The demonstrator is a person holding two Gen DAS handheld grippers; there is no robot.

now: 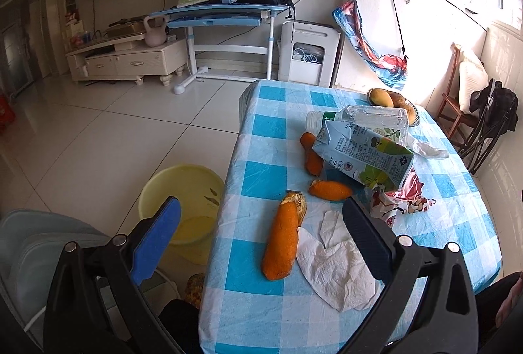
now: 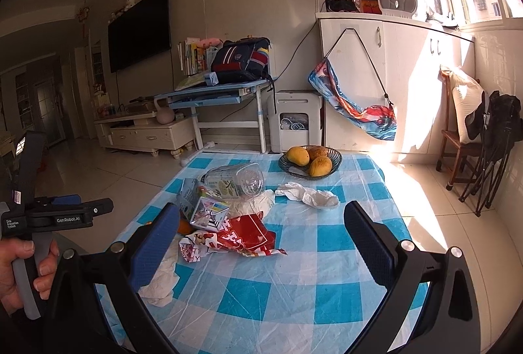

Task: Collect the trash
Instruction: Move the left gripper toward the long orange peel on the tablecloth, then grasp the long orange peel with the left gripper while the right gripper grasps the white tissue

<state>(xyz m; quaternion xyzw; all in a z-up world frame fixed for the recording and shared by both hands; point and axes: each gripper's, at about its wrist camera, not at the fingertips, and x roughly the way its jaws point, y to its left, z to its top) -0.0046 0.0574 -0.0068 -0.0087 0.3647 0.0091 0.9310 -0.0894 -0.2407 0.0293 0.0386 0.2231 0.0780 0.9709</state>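
Left wrist view: the left gripper (image 1: 261, 239) hangs with fingers spread wide, empty, over the table (image 1: 255, 314) edge; the long orange peel (image 1: 283, 239) and white tissue (image 1: 336, 269) lie between them.

Right wrist view: the right gripper (image 2: 261, 243) is likewise agape, the red wrapper (image 2: 235, 238) between its fingers.

The left gripper (image 1: 261, 236) fills the bottom of the frame with its jaws spread wide and nothing between them, above a long orange peel (image 1: 283, 239) and a crumpled white tissue (image 1: 336, 269) on the blue-checked bench (image 1: 258, 314). Toward the center right lie two smaller peels (image 1: 330, 189), a flattened milk carton (image 1: 364, 154), a clear plastic bottle (image 1: 362, 116) and a red wrapper (image 1: 400, 200). A yellow basin (image 1: 183, 190) stands on the floor at lower left, beside the bench.
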